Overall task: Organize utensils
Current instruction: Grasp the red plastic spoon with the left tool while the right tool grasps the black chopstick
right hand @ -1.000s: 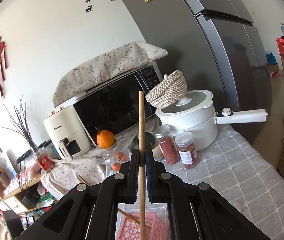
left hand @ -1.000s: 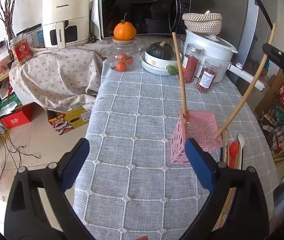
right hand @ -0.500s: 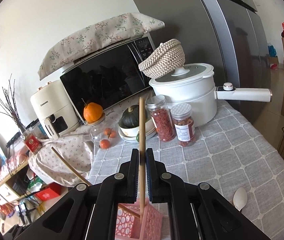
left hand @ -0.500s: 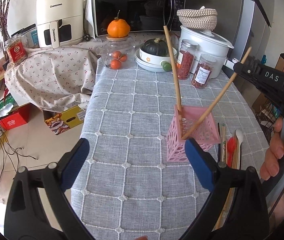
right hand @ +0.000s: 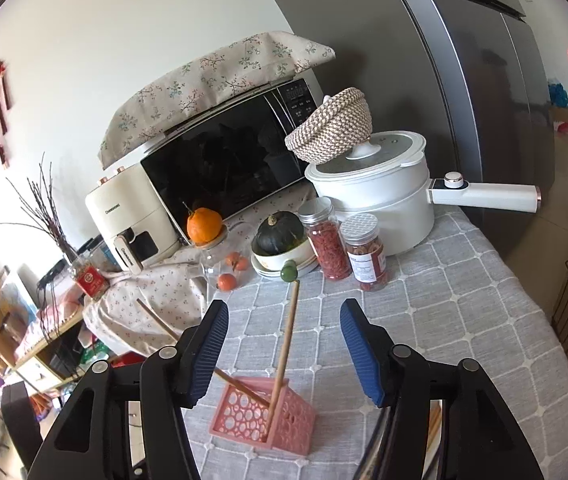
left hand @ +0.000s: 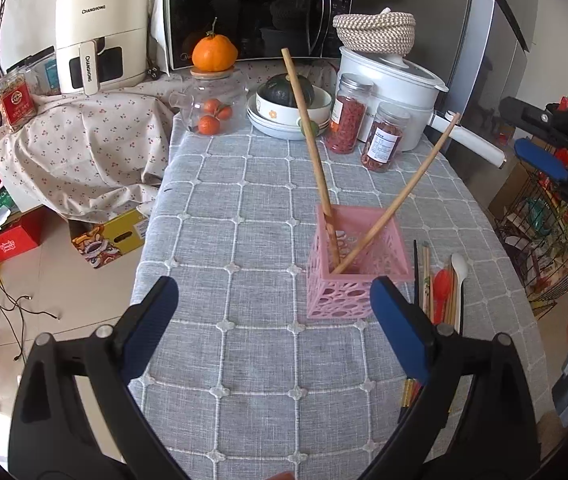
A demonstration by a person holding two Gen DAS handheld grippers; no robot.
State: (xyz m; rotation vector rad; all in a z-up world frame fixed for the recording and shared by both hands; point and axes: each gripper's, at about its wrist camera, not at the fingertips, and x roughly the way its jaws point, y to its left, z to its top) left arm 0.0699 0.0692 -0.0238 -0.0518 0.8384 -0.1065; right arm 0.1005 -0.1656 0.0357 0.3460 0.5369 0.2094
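Observation:
A pink openwork holder [left hand: 358, 258] stands on the grey checked tablecloth [left hand: 243, 208]. Two wooden chopsticks lean in it: one [left hand: 308, 132] to the far left, one [left hand: 402, 196] to the right. The holder also shows in the right wrist view [right hand: 267, 416] with both sticks. My left gripper [left hand: 273, 320] is open and empty, just in front of the holder. My right gripper [right hand: 284, 344] is open and empty, above the holder, and shows at the right edge of the left wrist view [left hand: 544, 152]. More chopsticks [left hand: 424, 276], a red spoon [left hand: 442, 284] and a white spoon [left hand: 460, 272] lie right of the holder.
At the table's back stand two spice jars [left hand: 384, 140], a white pot [left hand: 392, 84], stacked bowls with a squash [left hand: 290, 108], a glass jar of oranges [left hand: 211, 112], a microwave [left hand: 255, 16] and an air fryer [left hand: 99, 32]. A wire rack [left hand: 540, 248] stands to the right.
My right gripper lowered the second chopstick into the pink holder, opened and let it go; the stick now leans free. The left gripper stayed open and drew slightly closer.

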